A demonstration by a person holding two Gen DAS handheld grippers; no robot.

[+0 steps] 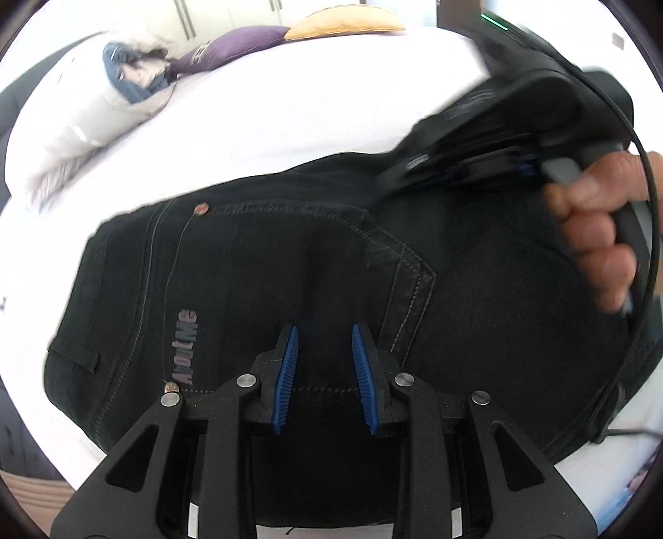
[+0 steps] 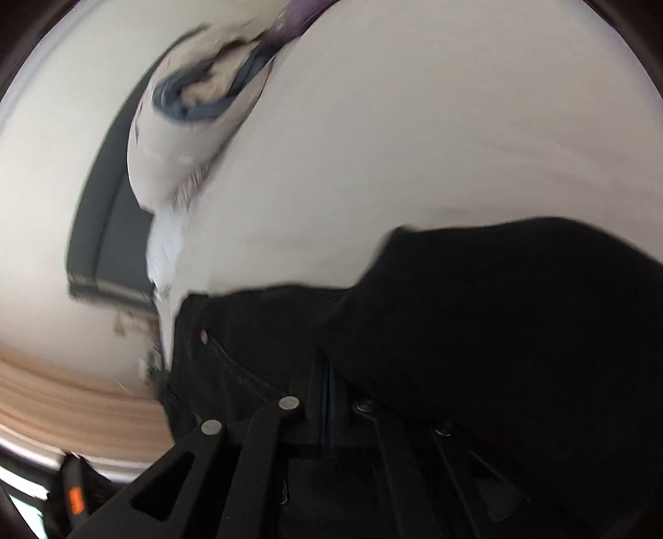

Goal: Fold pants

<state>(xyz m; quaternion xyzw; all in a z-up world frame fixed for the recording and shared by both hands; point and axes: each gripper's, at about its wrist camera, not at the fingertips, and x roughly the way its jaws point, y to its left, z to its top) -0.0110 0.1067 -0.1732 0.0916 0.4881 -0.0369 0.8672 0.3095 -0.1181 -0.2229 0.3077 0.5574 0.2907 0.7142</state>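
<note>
Black jeans point(image 1: 290, 269) lie on a white bed point(image 1: 269, 116), back pocket and waistband up, with an "AboutMe" label. My left gripper point(image 1: 325, 331) hovers open and empty just above the pocket area. My right gripper point(image 1: 414, 163) shows blurred at the upper right of the left wrist view, held by a hand, its jaws closed on a fold of the jeans. In the right wrist view the right gripper point(image 2: 331, 373) is shut on the jeans point(image 2: 476, 331), and a lifted flap of black denim drapes over its right finger.
A white pillow with a blue and beige print point(image 1: 124, 78), a purple cushion point(image 1: 236, 43) and an orange cushion point(image 1: 344, 23) lie at the far side of the bed. A black cable point(image 1: 650, 199) hangs from the right gripper. Wooden floor point(image 2: 62, 394) shows beyond the bed.
</note>
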